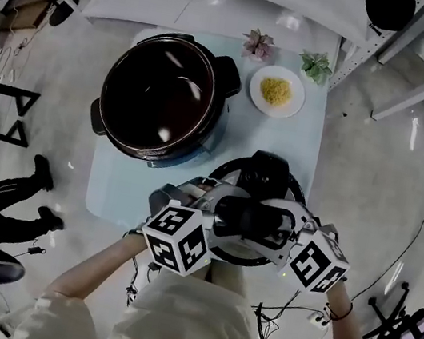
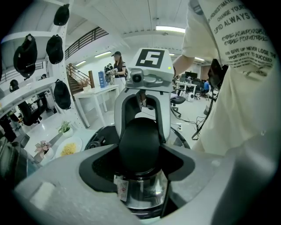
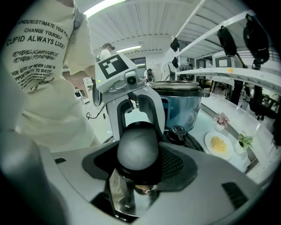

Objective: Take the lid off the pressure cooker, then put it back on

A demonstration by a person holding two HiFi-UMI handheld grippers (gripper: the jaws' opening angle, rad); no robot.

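Head view: you hold the lid (image 1: 266, 174) clear of the cooker pot (image 1: 206, 135), with both tools clamped on its handle (image 2: 139, 147).

Your left gripper (image 1: 218, 206) and right gripper (image 1: 288, 219) tilt downward and face each other across the lid, forearms out to either side of your chest. Each pair of jaws is pressed against one end of the handle. The lid hangs over the near edge of the table (image 1: 297, 147). The open pot stands toward the far left, and the plate (image 1: 277, 92) and two small plants (image 1: 257, 44) stand along the far right, with bare tabletop between.

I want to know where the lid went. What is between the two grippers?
The lid's black handle, clamped between the left gripper and right gripper; the head view shows it.
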